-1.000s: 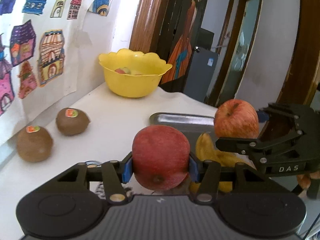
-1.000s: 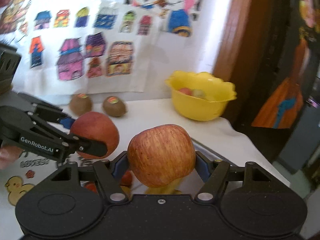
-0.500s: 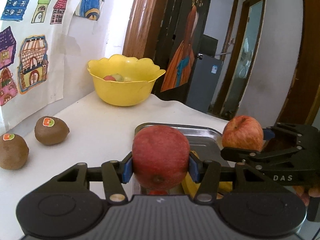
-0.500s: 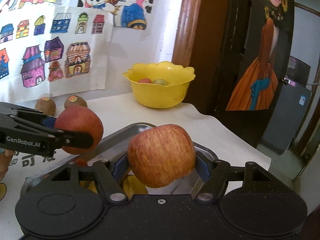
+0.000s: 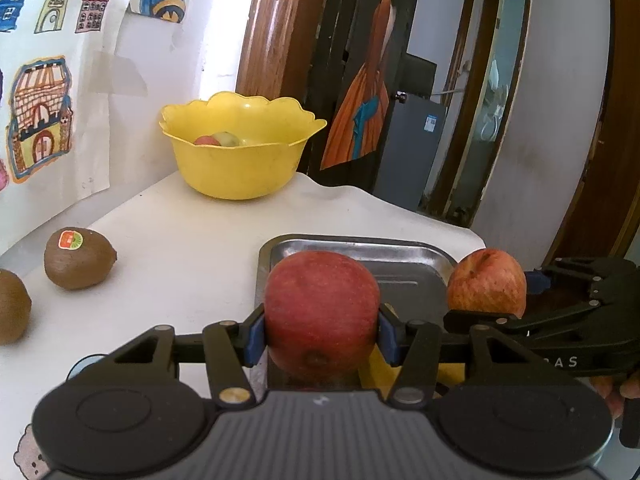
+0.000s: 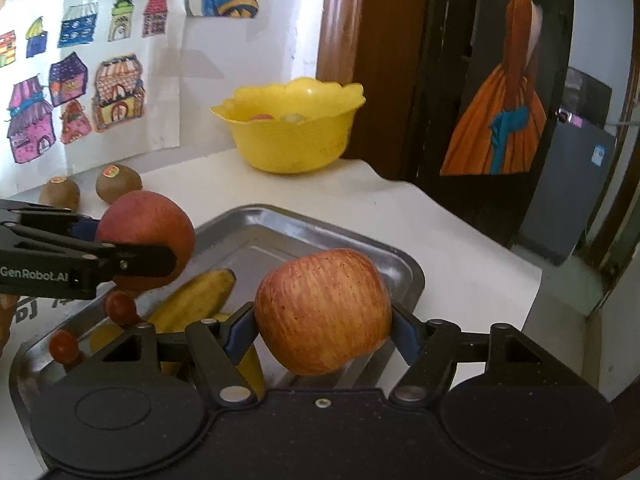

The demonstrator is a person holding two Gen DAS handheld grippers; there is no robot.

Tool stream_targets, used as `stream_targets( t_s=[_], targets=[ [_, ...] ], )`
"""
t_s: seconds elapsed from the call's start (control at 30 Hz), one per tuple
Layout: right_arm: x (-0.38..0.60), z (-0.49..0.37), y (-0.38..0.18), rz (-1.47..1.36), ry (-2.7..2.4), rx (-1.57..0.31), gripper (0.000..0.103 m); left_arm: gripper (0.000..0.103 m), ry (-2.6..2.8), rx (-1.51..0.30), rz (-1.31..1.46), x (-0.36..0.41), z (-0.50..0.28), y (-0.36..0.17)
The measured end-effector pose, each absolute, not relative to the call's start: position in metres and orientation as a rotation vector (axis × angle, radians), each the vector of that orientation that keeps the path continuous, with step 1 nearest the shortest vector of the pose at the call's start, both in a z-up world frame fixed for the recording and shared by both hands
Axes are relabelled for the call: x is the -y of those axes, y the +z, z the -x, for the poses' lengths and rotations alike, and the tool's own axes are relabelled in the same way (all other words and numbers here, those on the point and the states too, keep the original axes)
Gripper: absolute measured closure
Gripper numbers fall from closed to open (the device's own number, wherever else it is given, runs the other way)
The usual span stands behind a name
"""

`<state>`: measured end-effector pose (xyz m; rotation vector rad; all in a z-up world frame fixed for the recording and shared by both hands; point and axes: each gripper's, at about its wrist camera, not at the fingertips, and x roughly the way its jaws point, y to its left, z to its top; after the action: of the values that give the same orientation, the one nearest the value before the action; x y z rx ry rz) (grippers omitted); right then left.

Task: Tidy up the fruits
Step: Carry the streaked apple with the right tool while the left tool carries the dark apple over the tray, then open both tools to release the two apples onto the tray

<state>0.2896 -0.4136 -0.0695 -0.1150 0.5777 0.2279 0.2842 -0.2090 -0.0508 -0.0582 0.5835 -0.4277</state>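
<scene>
Left wrist view: the left tool point(image 5: 322, 334) is clamped on a dark red apple point(image 5: 322, 316) at lower centre, above the near edge of the steel tray point(image 5: 360, 246), and the right tool point(image 6: 320, 334) is likewise closed on a streaked red-yellow apple point(image 6: 324, 310) over the tray's right part. Both tools are held about level, side by side and pointing toward the yellow bowl point(image 5: 240, 168) in the upper centre. Carry each apple with its grip unchanged, keep the two tools apart, and release only once the fruit rests on its destination, presumably bowl or tray.
</scene>
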Motion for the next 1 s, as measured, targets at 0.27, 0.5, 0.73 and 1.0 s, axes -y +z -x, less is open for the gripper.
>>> stream_targets(
  t_s=[0.27,0.5,0.73,1.0],
  targets=[
    [0.417,-0.295,-0.076,0.098,0.229,-0.603,0.032,0.045,-0.424,-0.614,0.048,0.212,-0.289,-0.057],
    [0.418,-0.299,-0.080,0.088,0.223,-0.615,0.032,0.045,-0.423,-0.623,0.040,0.214,-0.291,-0.059],
    [0.415,-0.296,-0.080,0.117,0.204,-0.597,0.027,0.039,-0.425,-0.606,0.010,0.217,-0.287,-0.056],
    [0.411,-0.275,-0.063,0.139,0.157,-0.528,0.007,0.016,-0.428,-0.542,0.012,0.209,-0.267,-0.037]
  ],
)
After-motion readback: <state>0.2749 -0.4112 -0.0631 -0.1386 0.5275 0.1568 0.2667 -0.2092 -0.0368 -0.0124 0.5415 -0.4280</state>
